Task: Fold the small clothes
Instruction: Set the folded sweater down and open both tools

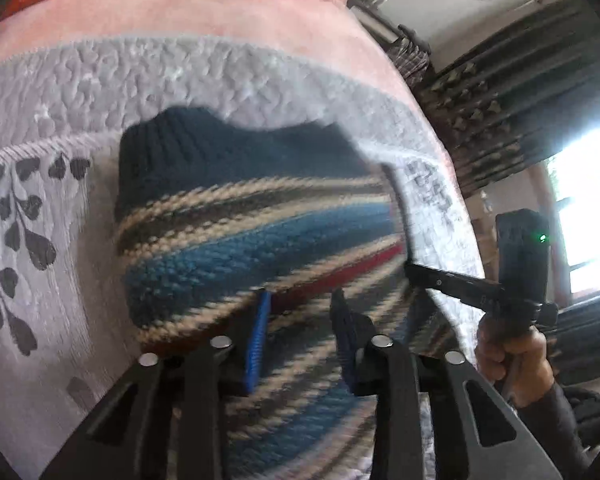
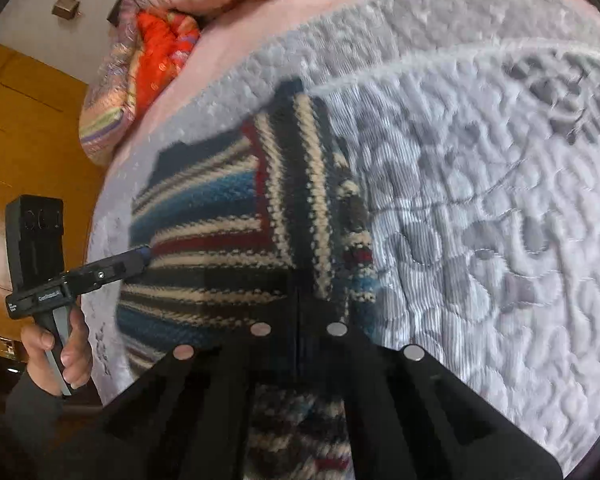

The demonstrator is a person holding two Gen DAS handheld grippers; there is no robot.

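A small knitted garment (image 1: 236, 232), striped in navy, cream, blue, red and dark grey with a ribbed navy edge, lies on a grey quilted bedspread (image 2: 480, 200). One side (image 2: 312, 184) is folded over the body, so its stripes run across those beneath. Motion blur softens the near part.

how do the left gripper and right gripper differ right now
The left gripper has its jaws apart, blue pads showing, over the flat body of the striped sweater. The right gripper has its jaws pressed together on a folded-over part of that sweater, which looks raised off the grey quilt. The left one holds nothing; the right one grips knit. Both are black, hand-held, and work the same garment.
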